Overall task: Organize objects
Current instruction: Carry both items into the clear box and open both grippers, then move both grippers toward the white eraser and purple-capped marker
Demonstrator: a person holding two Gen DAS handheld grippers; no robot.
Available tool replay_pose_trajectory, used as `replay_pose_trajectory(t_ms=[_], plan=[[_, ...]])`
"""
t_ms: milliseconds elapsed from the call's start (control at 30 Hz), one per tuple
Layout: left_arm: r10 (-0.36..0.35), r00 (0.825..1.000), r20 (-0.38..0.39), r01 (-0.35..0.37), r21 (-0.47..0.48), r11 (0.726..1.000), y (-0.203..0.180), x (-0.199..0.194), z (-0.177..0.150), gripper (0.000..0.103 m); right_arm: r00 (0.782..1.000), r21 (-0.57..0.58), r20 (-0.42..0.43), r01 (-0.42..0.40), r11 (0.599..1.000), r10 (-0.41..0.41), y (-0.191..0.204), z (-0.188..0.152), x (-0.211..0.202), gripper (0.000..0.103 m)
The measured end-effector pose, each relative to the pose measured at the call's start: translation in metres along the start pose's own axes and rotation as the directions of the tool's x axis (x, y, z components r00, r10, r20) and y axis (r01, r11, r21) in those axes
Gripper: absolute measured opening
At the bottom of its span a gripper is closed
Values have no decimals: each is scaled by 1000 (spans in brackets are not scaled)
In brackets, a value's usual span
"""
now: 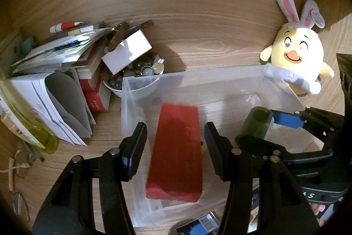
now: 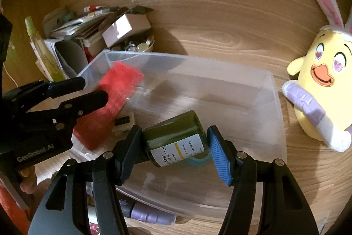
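A clear plastic bin (image 1: 220,78) (image 2: 275,102) stands on the wooden desk. A red box (image 1: 177,153) (image 2: 116,89) is in its left part, blurred, below my left gripper (image 1: 176,147), which is open and not touching it. My right gripper (image 2: 173,147) is shut on a dark green bottle (image 2: 176,136) with a white label, held tilted over the bin's middle. It also shows in the left wrist view (image 1: 256,124). A small cream item (image 2: 123,121) with black marks lies in the bin beside the red box.
A yellow plush chick with bunny ears (image 1: 297,52) (image 2: 321,89) stands right of the bin. A pile of books, papers and a white box (image 1: 127,52) (image 2: 125,29) is at the back left, with a bowl of small items (image 1: 136,76). Glasses (image 1: 19,169) lie at left.
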State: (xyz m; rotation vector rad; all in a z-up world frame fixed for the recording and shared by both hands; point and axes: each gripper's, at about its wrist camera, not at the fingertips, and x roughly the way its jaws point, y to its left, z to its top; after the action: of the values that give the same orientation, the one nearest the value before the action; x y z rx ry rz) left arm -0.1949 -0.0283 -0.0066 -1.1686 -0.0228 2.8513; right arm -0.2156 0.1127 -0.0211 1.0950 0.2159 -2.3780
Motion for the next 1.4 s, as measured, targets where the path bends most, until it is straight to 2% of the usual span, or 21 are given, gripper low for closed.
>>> replay_pose_trajectory(t_ms=[100,167,233,300,567,633,700,1000,1400], plan=[[-17,1000,-10,17,-3,1000,1,-3,0,54,1000,12,-10,-13,1000,13,0,0,1,58],[-20,1000,-9,20,-5,1000,1,-4,0,59,999,25,-18,-27,999,27,-2,1,2,58],[-22,1000,-1,22,-6,1000,1,-9,0,67,999,32,-22,-30,999,31,-2,0,3,58],[-23,1000,11,23,-4,1000,0,-15,-1,68,999,27,-22,-26,999,26,-1,0,3,59],[-24,999,39,25,-13,1000,3,-39,-4,81,1000,-11,15,18,1000,-18,4,3,-15,73],[-11,999,53,12,-18,1000,3,-48,-5,91,999,-18,39,32,999,-31,6,4,-24,78],[-2,997,74,3,-19,1000,5,-58,-7,94,997,-18,64,42,999,-40,6,3,-36,82],[16,994,107,-16,2,1000,3,-87,-22,97,988,-13,144,67,998,-65,7,-13,-82,83],[47,997,53,-49,27,998,6,-92,-57,97,986,16,155,64,998,-66,5,-45,-106,85]])
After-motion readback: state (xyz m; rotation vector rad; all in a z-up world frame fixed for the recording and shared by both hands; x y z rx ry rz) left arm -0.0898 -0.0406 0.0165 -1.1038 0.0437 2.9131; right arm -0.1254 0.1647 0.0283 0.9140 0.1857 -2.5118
